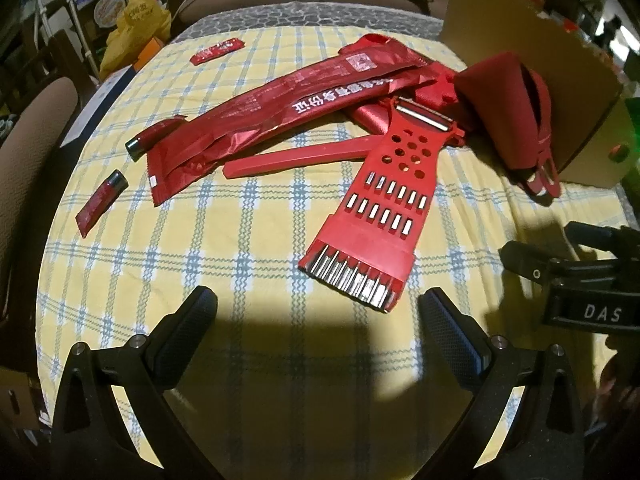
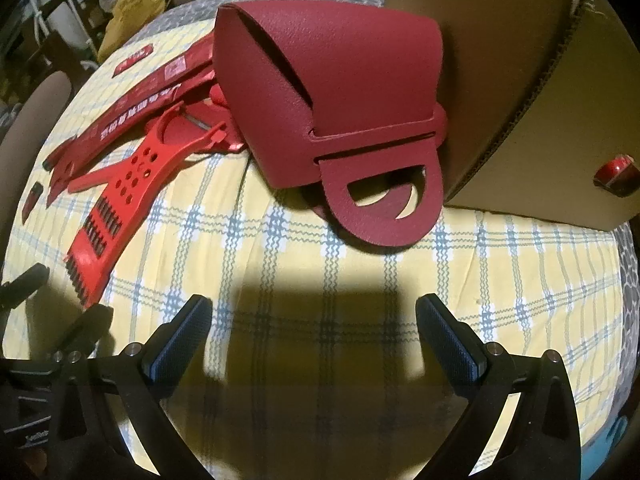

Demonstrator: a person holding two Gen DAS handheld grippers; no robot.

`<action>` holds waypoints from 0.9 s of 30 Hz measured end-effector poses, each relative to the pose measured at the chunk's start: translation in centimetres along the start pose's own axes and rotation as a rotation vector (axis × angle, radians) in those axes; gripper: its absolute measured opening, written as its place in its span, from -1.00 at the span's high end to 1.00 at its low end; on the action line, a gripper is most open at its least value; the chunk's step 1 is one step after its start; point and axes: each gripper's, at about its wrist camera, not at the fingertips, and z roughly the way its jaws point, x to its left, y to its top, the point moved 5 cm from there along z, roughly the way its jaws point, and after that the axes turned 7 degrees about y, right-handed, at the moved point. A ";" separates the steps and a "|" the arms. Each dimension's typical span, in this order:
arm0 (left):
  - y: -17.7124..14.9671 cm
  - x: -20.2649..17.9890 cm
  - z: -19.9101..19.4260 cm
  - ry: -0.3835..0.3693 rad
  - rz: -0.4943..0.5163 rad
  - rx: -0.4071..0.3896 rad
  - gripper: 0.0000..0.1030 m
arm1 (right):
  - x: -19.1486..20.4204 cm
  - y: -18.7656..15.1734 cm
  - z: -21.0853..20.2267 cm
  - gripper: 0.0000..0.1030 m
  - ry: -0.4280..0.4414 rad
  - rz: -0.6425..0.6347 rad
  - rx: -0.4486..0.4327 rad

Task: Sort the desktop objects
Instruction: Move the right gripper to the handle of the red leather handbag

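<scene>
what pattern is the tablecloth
Yellow with blue and white plaid lines, tablecloth; shows best in the left wrist view.

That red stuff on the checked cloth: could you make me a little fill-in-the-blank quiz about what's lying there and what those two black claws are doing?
1. Both the left gripper and the right gripper have their jaws ____ with nothing between them.
2. The grater is coloured ____.
3. The leather pouch lies right in front of a ____ box.
4. The tablecloth has a ____ ground with blue and white lines.

Missing words: open; red; cardboard; yellow
</scene>
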 end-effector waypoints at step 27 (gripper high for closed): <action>10.6 -6.0 -4.2 -0.218 0.076 -0.128 -1.00 | -5.5 1.3 -5.3 -0.99 0.253 0.258 -0.193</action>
